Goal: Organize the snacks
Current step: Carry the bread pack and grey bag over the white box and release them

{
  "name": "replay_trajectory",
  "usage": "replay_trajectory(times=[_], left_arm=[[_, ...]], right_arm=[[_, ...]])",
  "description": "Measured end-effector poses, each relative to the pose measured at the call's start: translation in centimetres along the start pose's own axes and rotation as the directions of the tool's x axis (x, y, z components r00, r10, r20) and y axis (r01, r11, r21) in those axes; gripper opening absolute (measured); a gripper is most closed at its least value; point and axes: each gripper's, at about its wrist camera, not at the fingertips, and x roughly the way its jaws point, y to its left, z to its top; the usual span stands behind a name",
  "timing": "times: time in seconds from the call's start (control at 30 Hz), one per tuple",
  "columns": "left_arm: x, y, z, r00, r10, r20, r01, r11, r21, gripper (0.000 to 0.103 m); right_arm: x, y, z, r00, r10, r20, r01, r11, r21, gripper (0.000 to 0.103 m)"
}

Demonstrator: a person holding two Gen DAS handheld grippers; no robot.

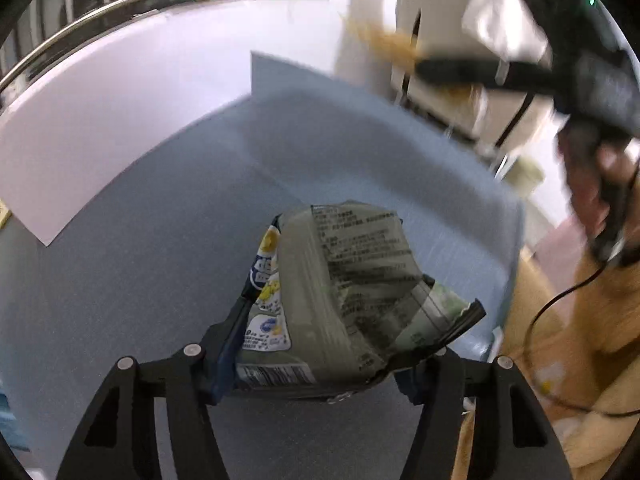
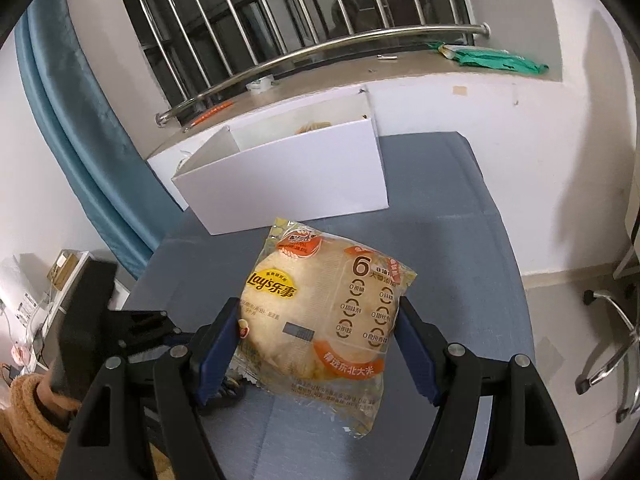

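My left gripper (image 1: 320, 344) is shut on a crumpled grey-green snack packet (image 1: 340, 300) and holds it above the blue-grey table (image 1: 140, 280). My right gripper (image 2: 320, 344) is shut on a clear Lay's rice cake packet (image 2: 324, 320) with orange print, held over the same table (image 2: 460, 220). A white open box (image 2: 288, 176) stands at the table's far end; a little of a pale snack shows inside. Its white wall (image 1: 120, 100) fills the upper left of the left wrist view. The right gripper (image 1: 440, 68) also shows blurred at the upper right there, holding the yellow packet (image 1: 384, 46).
A window sill (image 2: 320, 80) with a steel rail and bars runs behind the box; a green bag (image 2: 500, 60) lies on it. A blue curtain (image 2: 80, 120) hangs at the left. A chair base (image 2: 612, 344) stands on the floor at the right.
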Motion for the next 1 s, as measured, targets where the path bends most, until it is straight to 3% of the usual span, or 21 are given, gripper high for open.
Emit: replay_trajectory(times=[0.17, 0.3, 0.43, 0.6, 0.77, 1.0], left_arm=[[-3.5, 0.4, 0.1, 0.993, 0.003, 0.121, 0.003, 0.999, -0.049, 0.067], [-7.0, 1.5, 0.9, 0.975, 0.046, 0.218, -0.028, 0.996, -0.081, 0.067], [-10.3, 3.8, 2.5, 0.943, 0.090, 0.320, -0.041, 0.987, -0.155, 0.067], [-13.9, 8.4, 6.5, 0.884, 0.183, 0.431, -0.071, 0.962, -0.263, 0.067], [-14.4, 13.8, 10.3, 0.862, 0.249, 0.441, -0.095, 0.935, -0.343, 0.067], [-11.9, 18.1, 14.7, 0.874, 0.309, 0.376, -0.164, 0.914, -0.370, 0.067]], right_arm=[[0.6, 0.0, 0.1, 1.000, 0.009, 0.001, -0.009, 1.000, 0.008, 0.079], [0.5, 0.4, 0.7, 0.999, 0.038, 0.029, -0.039, 0.999, 0.015, 0.079], [0.4, 1.5, 3.2, 0.996, 0.054, 0.074, -0.055, 0.999, 0.000, 0.079], [1.5, 3.3, 8.5, 0.989, 0.066, 0.128, -0.060, 0.997, -0.051, 0.079], [4.6, 4.3, 14.5, 0.987, 0.074, 0.140, -0.065, 0.996, -0.066, 0.079], [10.0, 2.8, 21.2, 0.995, 0.031, 0.100, -0.028, 0.999, -0.024, 0.079]])
